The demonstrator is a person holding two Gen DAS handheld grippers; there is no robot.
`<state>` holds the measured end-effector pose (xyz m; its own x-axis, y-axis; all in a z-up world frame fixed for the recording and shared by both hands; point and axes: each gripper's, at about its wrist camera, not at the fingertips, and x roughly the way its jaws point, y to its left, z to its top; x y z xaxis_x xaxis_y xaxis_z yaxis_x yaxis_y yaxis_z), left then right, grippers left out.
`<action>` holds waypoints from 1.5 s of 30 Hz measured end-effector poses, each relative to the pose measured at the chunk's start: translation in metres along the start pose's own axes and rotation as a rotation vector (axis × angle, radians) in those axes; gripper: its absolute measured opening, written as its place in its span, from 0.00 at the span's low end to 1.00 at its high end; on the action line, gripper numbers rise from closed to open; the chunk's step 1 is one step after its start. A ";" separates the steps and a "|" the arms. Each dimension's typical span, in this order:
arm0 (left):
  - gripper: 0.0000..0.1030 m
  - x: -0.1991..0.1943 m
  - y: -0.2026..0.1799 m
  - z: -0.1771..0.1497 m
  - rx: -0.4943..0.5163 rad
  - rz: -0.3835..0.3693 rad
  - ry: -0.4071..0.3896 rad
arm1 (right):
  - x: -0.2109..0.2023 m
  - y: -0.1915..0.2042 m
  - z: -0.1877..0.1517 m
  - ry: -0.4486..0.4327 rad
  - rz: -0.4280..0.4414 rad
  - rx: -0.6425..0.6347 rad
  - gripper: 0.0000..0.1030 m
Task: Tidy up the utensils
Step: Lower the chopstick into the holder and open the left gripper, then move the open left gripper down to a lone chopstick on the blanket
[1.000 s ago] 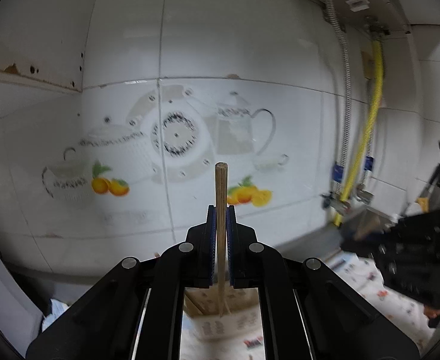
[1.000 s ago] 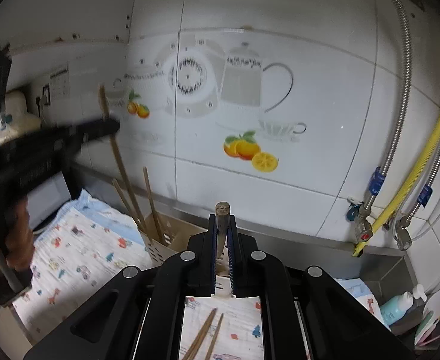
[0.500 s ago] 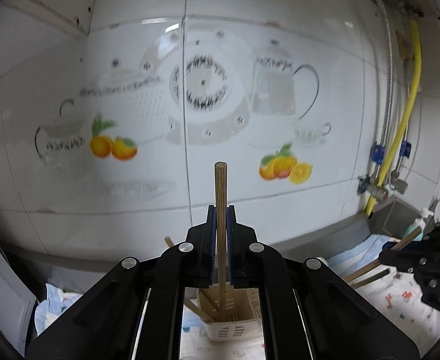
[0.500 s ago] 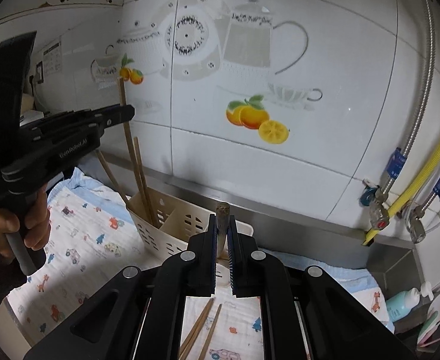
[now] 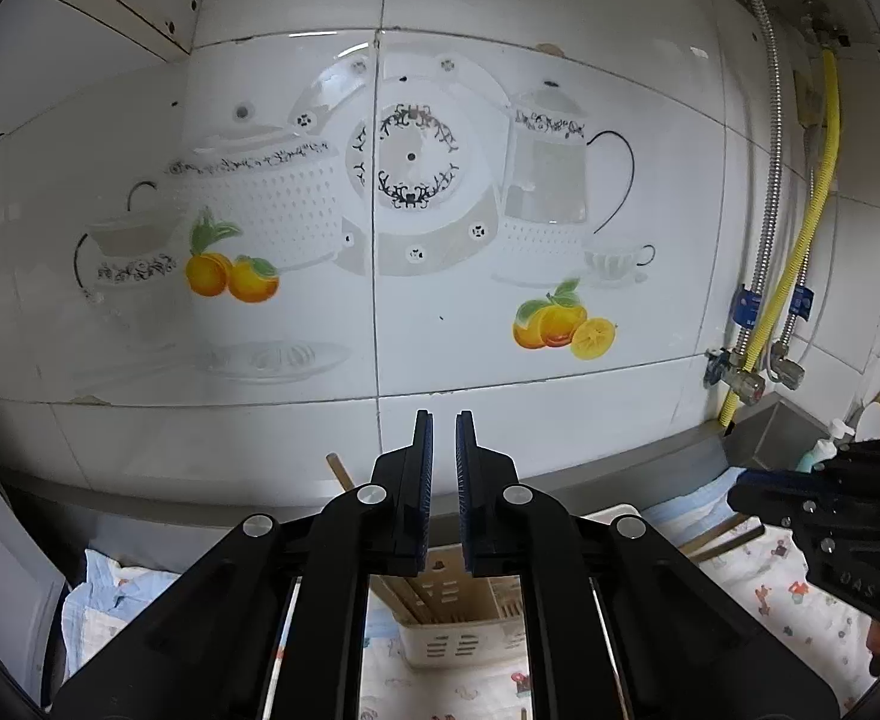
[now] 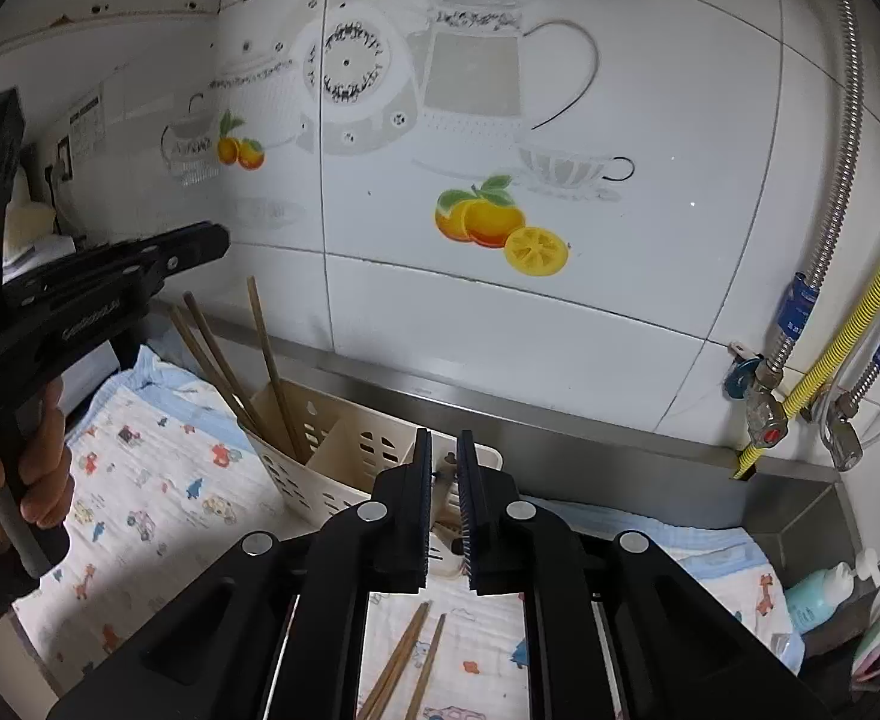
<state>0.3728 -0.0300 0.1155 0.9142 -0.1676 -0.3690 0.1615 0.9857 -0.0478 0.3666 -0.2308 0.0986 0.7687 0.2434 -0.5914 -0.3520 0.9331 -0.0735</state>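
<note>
My left gripper hovers over the cream slotted utensil holder; its jaws stand slightly apart with nothing between them. A chopstick tip pokes up from the holder just to their left. My right gripper hangs above the holder's right compartment, and its jaws are opening, also with nothing between them. Three chopsticks lean in the left compartment. Two loose chopsticks lie on the cloth under the right gripper. The left gripper shows in the right wrist view, and the right gripper in the left wrist view.
A patterned cloth covers the counter under the holder. A tiled wall and a steel ledge lie close behind. A yellow hose with valves hangs at the right. A teal bottle stands in the right corner. A hand holds the left gripper's handle.
Both grippers sank toward the holder. The chopstick held upright in the left jaws is gone from them, and the wooden piece in the right jaws is gone too. Both pairs of jaws have parted slightly.
</note>
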 end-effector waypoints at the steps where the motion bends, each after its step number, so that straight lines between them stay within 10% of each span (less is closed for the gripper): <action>1: 0.08 -0.003 0.000 -0.001 0.003 -0.001 -0.002 | -0.005 0.000 0.000 -0.012 -0.006 -0.002 0.09; 17: 0.09 -0.088 0.000 -0.077 -0.036 -0.045 0.078 | -0.087 0.028 -0.091 -0.086 0.009 0.023 0.18; 34: 0.09 -0.112 0.006 -0.219 -0.129 -0.051 0.298 | -0.065 0.047 -0.250 0.091 0.013 0.207 0.17; 45: 0.09 -0.115 -0.006 -0.272 -0.130 -0.068 0.405 | -0.037 0.067 -0.280 0.150 0.060 0.280 0.13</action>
<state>0.1659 -0.0129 -0.0942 0.6792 -0.2384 -0.6941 0.1447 0.9707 -0.1918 0.1652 -0.2518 -0.1097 0.6566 0.2782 -0.7011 -0.2177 0.9598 0.1770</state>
